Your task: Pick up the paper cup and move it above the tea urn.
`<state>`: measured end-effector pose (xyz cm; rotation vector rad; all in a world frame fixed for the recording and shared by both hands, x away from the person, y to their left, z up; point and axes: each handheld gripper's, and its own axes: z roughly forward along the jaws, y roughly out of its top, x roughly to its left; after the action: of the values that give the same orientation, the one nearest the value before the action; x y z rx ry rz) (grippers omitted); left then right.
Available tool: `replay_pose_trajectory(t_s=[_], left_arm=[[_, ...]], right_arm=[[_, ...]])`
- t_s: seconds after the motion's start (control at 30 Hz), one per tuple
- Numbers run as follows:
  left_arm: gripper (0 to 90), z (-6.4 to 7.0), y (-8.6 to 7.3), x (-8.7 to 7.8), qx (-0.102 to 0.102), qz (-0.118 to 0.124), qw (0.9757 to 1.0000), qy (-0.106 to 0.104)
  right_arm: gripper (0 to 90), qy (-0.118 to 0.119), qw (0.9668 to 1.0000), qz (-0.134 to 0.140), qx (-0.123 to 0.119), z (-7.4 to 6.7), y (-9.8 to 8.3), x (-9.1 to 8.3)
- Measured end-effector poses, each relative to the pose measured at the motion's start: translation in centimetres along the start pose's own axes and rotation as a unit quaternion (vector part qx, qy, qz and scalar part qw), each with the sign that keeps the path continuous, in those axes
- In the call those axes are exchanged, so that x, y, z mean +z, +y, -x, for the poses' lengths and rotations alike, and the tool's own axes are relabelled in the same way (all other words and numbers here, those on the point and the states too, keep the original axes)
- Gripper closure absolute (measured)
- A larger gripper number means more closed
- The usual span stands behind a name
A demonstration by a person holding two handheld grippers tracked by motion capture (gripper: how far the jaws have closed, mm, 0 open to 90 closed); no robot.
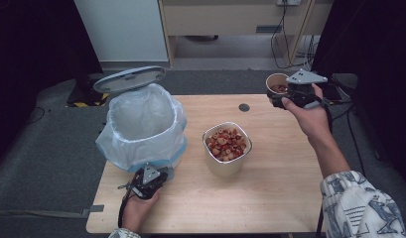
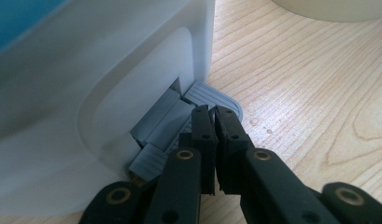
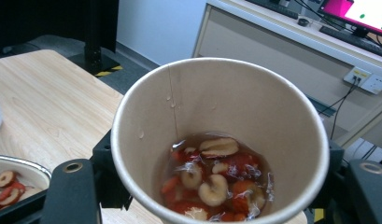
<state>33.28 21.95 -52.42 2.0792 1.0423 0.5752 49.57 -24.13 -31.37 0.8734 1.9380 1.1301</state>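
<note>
1. Even overhead light is falling on the pale wooden table [image 1: 270,198]; the room beyond its far and side edges is sinking into near black.
2. Soft, short shadows are lying under the white bin [image 1: 141,129] and the bowl [image 1: 227,144].
3. In the left gripper view, the bin wall is blurring at close range while the wood grain is staying sharp.
4. In the right gripper view, liquid in the paper cup [image 3: 216,140] is glinting; the background is softening.
</note>
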Motion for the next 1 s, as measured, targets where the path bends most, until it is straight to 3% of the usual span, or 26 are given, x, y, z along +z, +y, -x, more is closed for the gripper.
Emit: replay_pose_trajectory(t_s=[0.5,1.0], left_arm=[[86.3,0.0,0.0,0.0,0.0,-0.001,1.0,0.0],[86.3,0.0,0.0,0.0,0.0,-0.001,1.0,-0.001]], right_arm=[[29.4,0.008,0.9984,0.012,-0.054,-1.6,1.7,0.0],[29.4,0.011,0.9968,0.016,-0.077,-2.4,2.4,-0.1]])
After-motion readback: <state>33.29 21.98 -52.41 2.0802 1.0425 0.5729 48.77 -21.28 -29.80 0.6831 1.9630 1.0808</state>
